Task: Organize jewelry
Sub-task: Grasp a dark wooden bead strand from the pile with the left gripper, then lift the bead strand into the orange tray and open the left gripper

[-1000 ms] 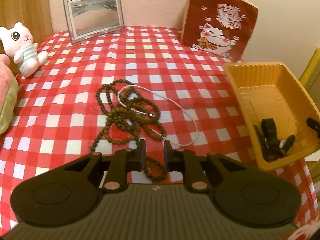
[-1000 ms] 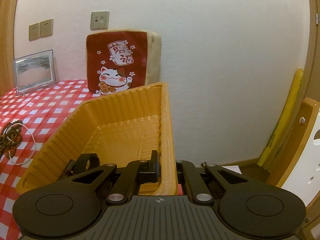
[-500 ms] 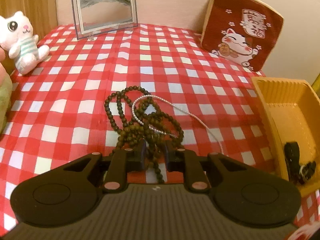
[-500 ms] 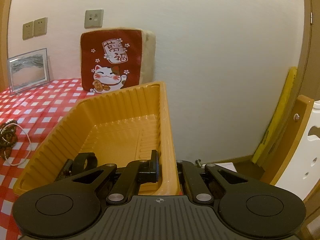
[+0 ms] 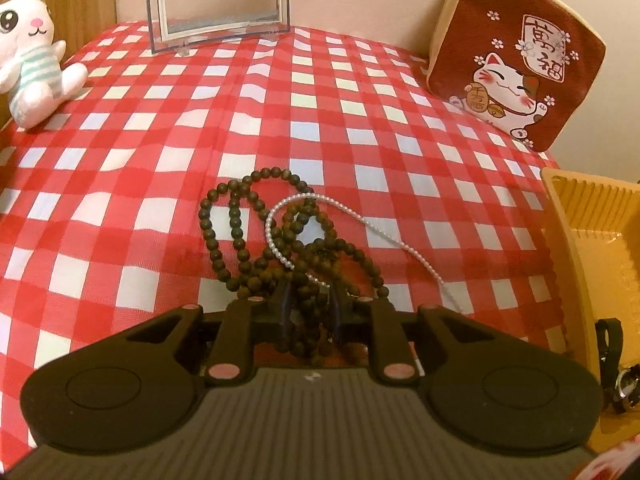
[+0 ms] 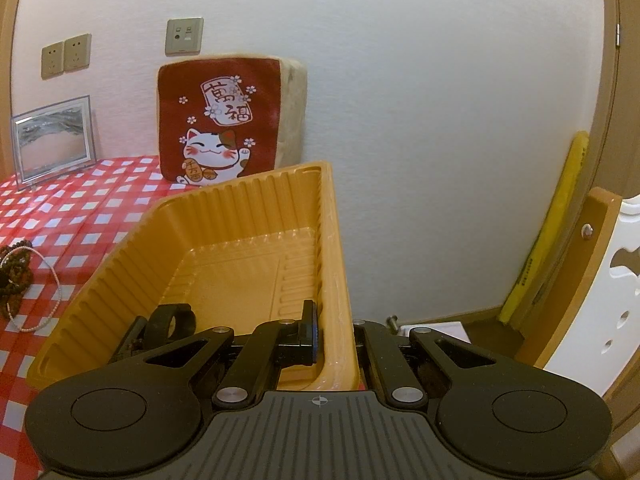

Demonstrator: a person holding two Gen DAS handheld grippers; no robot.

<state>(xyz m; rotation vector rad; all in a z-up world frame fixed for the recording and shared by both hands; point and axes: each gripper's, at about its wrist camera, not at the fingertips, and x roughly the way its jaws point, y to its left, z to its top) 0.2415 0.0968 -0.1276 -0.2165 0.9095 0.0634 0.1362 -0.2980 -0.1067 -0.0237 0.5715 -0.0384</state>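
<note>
While the right hand-held gripper [image 6: 334, 344] stays clenched on the near right wall of the orange tray [image 6: 244, 216] at the tabletop's right edge, the left hand-held gripper [image 5: 310, 304] straddles the dark bead necklace [image 5: 256, 248], tangled with a pearl strand [image 5: 280, 220] mid-tabletop. Its jaws stand slightly apart, not yet pressing. Seat the fingers low, gather several dark loops, then clamp; the pearl strand will likely drag along.

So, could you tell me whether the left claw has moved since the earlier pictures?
Yes. The left claw has advanced over the checked tablecloth toward the picture frame, and now straddles the dark bead necklace.
</note>
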